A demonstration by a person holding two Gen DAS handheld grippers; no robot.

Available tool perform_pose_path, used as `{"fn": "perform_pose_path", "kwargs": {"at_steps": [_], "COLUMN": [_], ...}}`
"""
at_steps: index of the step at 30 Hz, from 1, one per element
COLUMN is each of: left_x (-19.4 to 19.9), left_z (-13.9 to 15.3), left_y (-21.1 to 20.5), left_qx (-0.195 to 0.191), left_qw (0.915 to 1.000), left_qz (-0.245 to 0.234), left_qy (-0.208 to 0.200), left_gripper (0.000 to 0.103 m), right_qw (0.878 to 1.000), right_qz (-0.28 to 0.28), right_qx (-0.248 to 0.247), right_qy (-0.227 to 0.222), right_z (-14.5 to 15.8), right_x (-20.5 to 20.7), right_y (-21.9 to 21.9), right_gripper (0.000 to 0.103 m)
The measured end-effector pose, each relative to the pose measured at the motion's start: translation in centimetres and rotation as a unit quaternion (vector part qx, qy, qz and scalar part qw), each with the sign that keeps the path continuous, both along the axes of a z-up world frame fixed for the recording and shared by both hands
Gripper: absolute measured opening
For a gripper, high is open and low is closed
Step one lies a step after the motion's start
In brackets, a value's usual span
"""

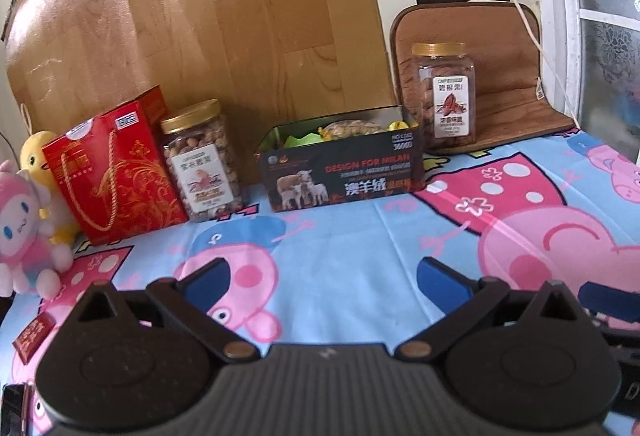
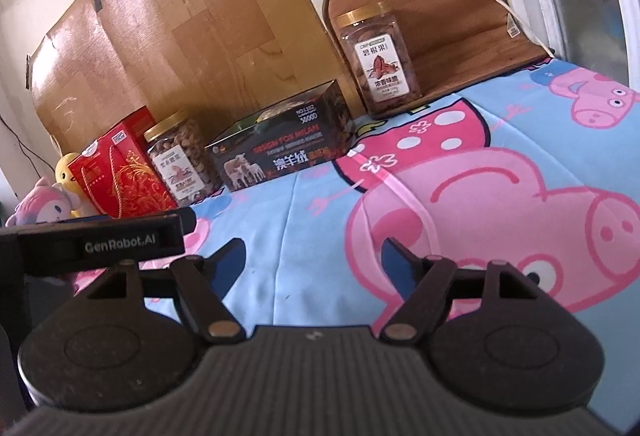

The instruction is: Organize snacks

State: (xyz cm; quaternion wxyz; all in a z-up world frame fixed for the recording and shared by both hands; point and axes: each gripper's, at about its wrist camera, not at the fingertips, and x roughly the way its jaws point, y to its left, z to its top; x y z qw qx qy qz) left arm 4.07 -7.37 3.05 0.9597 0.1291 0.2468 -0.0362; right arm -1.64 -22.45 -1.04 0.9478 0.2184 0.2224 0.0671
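Observation:
A black open-topped box (image 1: 340,171) holding several snack packets stands at the back of the cartoon-print sheet (image 1: 352,260). Left of it are a gold-lidded jar of nuts (image 1: 202,159) and a red gift box (image 1: 116,171). To the right, a taller pecan jar (image 1: 446,95) stands on a brown mat (image 1: 508,91). My left gripper (image 1: 324,276) hovers open over the sheet, well short of the box, nothing between its blue pads. In the right wrist view my right gripper (image 2: 314,256) is also open and empty, with the box (image 2: 280,143), nut jar (image 2: 182,159) and pecan jar (image 2: 378,59) ahead.
Two plush toys (image 1: 24,228) sit at the far left beside the red box. A small red packet (image 1: 34,332) lies on the sheet near the left gripper. Cardboard panels (image 1: 200,15) lean on the wall behind; a cable (image 1: 516,7) hangs over the mat. The left gripper's housing (image 2: 100,242) is close on my right gripper's left.

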Motion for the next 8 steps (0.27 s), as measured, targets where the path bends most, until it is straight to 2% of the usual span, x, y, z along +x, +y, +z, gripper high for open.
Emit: {"fn": "perform_pose_path", "kwargs": {"at_steps": [5,8], "left_x": [0.3,0.71], "left_z": [0.35,0.77], "left_y": [-0.46,-0.11], "left_qx": [0.003,-0.014], "left_qw": [0.9997,0.9996], "left_qz": [-0.003,-0.014], "left_qy": [-0.023,-0.019], "left_gripper": [0.103,0.103], "right_qw": [1.0,1.0], "right_qz": [-0.002,-0.002], "right_qx": [-0.002,-0.009], "right_qy": [-0.005,-0.01], "right_z": [0.38,0.81], "right_x": [0.48,0.8], "right_y": [-0.35,-0.58], "right_gripper": [0.077,0.078]}}
